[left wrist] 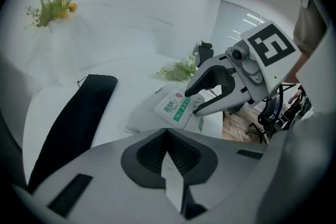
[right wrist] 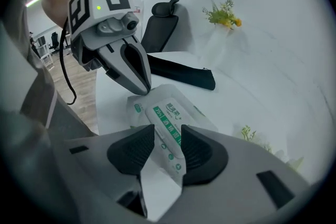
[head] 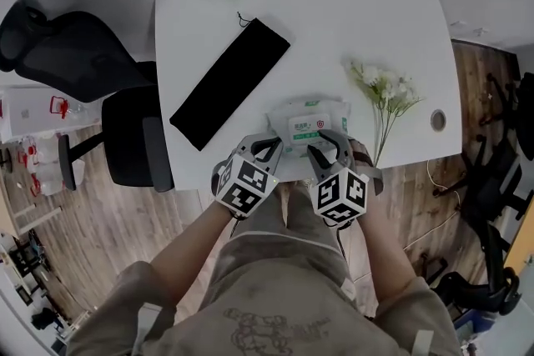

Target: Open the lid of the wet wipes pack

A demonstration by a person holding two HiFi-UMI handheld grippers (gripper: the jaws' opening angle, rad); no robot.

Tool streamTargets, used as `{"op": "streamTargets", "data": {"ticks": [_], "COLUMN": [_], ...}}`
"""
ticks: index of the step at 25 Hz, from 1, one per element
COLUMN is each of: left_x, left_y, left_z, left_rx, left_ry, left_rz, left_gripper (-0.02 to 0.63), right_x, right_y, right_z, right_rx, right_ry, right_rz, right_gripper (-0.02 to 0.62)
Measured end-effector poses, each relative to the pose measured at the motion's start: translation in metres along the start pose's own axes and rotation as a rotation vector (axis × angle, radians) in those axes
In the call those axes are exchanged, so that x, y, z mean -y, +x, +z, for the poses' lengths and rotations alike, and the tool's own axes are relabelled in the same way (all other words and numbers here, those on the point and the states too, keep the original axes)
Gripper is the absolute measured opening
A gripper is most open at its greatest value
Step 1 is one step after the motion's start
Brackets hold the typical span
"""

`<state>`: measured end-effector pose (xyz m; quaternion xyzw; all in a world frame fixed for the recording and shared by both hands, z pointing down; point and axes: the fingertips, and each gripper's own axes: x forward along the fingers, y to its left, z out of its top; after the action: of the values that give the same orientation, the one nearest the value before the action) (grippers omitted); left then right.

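The white bench [head: 359, 21] fills the middle of the head view. A long black pouch [head: 231, 81] lies slantwise on its left half, well apart from the work. The wet wipes pack [head: 307, 125] lies flat near the bench's near edge, directly ahead of the person. Its long axis runs left to right across them, and a loose spray of white flowers [head: 384, 92] lies just beside it on the right. Both grippers point steeply down at the pack from the near side. The left gripper [head: 269, 149] has its jaws pressed together with nothing between them. Seen from the right gripper view, its closed tip sits at the pack's near left corner, though whether it touches the wrapper I cannot tell. The right gripper [head: 327, 147] has its jaws spread and holds nothing. It looks straight along them onto the lid [left wrist: 177, 106], the rectangular green-printed flap in the middle of the pack's top face. The left gripper view shows its two tips hanging just over that flap. The right gripper is therefore the nearer to the lid, which lies forward of and below it. By my reading, the left is placed to pin the pack down. The right would then need to catch an edge of the flap and peel it up.
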<state>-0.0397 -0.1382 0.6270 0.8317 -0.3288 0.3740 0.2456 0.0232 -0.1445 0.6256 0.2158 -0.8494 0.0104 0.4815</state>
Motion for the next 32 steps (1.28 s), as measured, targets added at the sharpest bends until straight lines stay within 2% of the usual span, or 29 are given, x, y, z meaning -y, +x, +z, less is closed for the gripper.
{"op": "streamTargets", "data": {"ticks": [5, 7, 13, 17, 22, 30, 32], "left_x": [0.001, 0.0, -0.001, -0.001, -0.001, -0.001, -0.002], "left_y": [0.01, 0.012, 0.015, 0.017, 0.017, 0.017, 0.017], "left_z": [-0.007, -0.008, -0.011, -0.011, -0.012, -0.011, -0.011], "left_rx": [-0.017, -0.016, -0.008, -0.016, -0.001, 0.02, 0.022], "left_ry": [-0.008, -0.011, -0.027, -0.041, -0.068, -0.085, -0.088], "left_rz": [-0.026, -0.028, -0.039, -0.043, -0.057, -0.06, -0.061], "left_gripper": [0.017, 0.017, 0.017, 0.017, 0.017, 0.017, 0.017], "right_x": [-0.007, -0.007, -0.004, 0.014, 0.053, 0.084, 0.086], "right_y": [0.003, 0.005, -0.002, -0.02, -0.016, 0.024, 0.034], "right_z": [-0.004, -0.003, 0.004, 0.026, 0.051, 0.058, 0.054], "right_rx": [-0.004, -0.007, 0.016, 0.119, 0.177, 0.17, 0.154], "right_ry": [-0.086, -0.086, -0.053, -0.011, 0.017, 0.133, 0.129], "right_rz": [0.01, 0.015, 0.046, -0.007, -0.074, -0.059, -0.049], "right_gripper": [0.16, 0.158, 0.111, 0.067, 0.067, 0.078, 0.078]}}
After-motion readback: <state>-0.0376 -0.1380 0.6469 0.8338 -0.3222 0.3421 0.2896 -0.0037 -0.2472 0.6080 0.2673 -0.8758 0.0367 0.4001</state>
